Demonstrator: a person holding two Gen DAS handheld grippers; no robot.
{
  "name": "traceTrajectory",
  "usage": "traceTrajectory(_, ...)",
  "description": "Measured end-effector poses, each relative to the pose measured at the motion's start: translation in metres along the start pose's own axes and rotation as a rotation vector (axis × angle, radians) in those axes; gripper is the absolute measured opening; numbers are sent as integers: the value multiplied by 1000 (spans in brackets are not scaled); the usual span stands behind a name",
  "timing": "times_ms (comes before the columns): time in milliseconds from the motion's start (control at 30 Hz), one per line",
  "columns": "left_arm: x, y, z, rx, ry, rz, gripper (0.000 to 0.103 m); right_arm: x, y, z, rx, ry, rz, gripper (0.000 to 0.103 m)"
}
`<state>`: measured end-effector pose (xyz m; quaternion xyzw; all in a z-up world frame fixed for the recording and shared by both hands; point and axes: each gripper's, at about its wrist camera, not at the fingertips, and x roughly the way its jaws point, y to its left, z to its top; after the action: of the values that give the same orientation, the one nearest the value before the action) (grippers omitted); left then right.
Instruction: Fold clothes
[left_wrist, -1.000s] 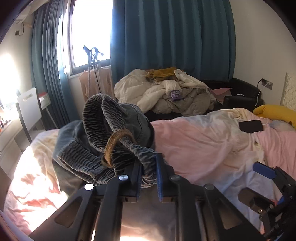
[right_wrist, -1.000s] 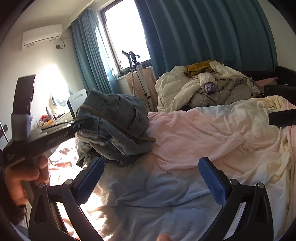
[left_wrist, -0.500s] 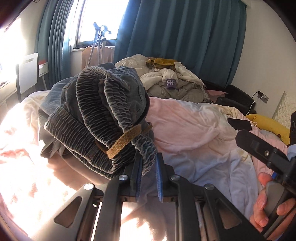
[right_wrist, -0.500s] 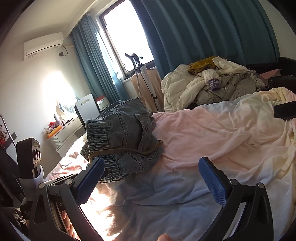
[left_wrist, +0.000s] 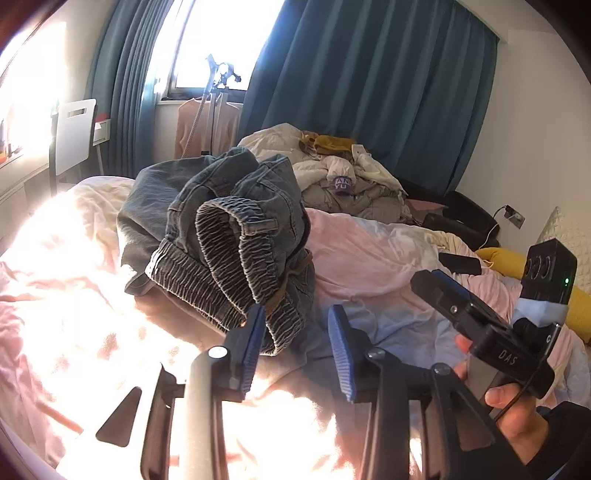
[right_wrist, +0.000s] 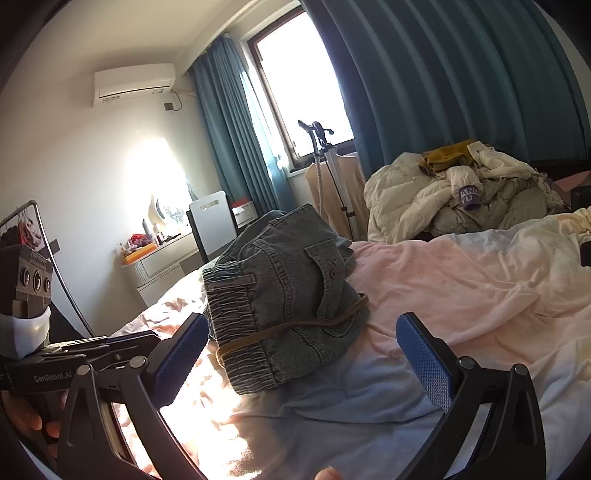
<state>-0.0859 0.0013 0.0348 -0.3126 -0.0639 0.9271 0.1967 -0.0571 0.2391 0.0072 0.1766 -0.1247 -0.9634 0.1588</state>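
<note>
A second ago the left gripper was clamped on the elastic waistband of the denim garment and carrying it bunched up; now its blue pads stand apart with nothing between them, the waistband hem just touching the left pad. So the garment has been let go and lies on the bed as a rumpled bundle, its brown drawstring looped round it. I judge this a set-down: either a rough fold parked here, or a piece dropped for regripping; the bundle alone does not settle which.

From the right wrist view, the same garment sits toward the bed's left side, pocket flap up. The right gripper is wide open and empty, as it was a second ago, hovering short of the bundle over pale sheet.

The bed is soft and creased, pink and white, with hard sunlight on its left edge. Beyond its far edge lies a heap of pale clothes, with teal curtains behind, a bright window, an air conditioner on the wall and a cluttered desk at left.
</note>
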Motion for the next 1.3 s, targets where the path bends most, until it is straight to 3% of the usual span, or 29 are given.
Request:
traceTrajectory(300,7,19,-11,1,10,-9,46,11,36,-31,-163,33,8,103)
traceTrajectory(533,-3,45,-4,-40,-46,-11,46,36,55,-37,-159,263,104,101)
traceTrajectory(633,-12,60,0,-73,-91,-2,46,52,71,-32,-210,301,77,93)
traceTrajectory(767,-17,77,3,-120,-114,-5,46,83,103,-14,-246,292,34,89)
traceTrajectory(900,-16,88,1,-161,-108,-5,46,128,139,5,-258,307,-27,74)
traceTrajectory(1067,-13,94,2,-152,-114,-6,46,177,154,19,-265,320,-117,69)
traceTrajectory(1267,6,112,2,-199,-82,48,46,211,143,32,-262,333,-195,42)
traceTrajectory(1300,7,115,2,-213,-79,51,46,208,136,36,-254,321,-201,27)
